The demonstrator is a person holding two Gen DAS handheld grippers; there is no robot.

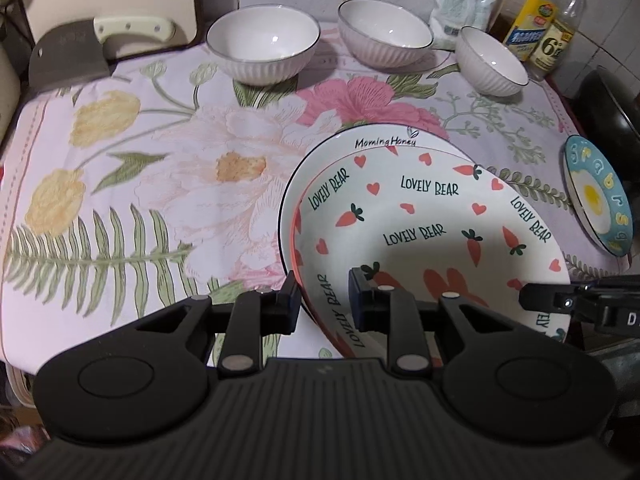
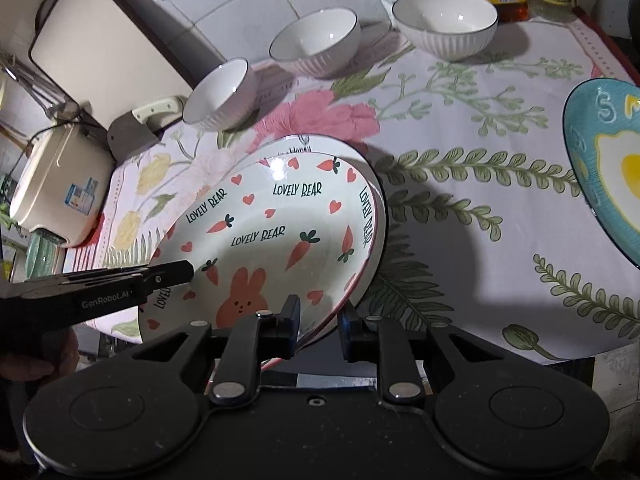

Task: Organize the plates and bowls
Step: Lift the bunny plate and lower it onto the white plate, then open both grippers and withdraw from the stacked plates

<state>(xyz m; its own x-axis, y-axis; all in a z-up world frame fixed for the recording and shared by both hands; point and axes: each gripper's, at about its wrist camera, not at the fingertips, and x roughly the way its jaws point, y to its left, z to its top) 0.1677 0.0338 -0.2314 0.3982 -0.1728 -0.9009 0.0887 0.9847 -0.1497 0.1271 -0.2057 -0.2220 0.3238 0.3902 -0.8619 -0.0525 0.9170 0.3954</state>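
A white plate printed "LOVELY BEAR" with carrots and hearts (image 1: 424,216) (image 2: 276,216) is held at opposite rims by both grippers. My left gripper (image 1: 324,300) is shut on its near-left rim, and my right gripper (image 2: 319,320) is shut on its near-right rim. The plate sits over a larger white "Morning Honey" plate (image 1: 360,140) (image 2: 288,150) on the floral cloth; I cannot tell whether they touch. At the back stand three white ribbed bowls (image 1: 263,46) (image 1: 386,36) (image 1: 492,60). A blue fried-egg plate (image 1: 598,196) (image 2: 608,160) lies at the right.
A cleaver (image 1: 68,52) and a cutting board (image 2: 100,40) stand at the back left, with a rice cooker (image 2: 60,184) off the left edge. Oil bottles (image 1: 532,28) and a white bag (image 1: 464,0) line the back right. A dark pan (image 1: 612,112) sits by the blue plate.
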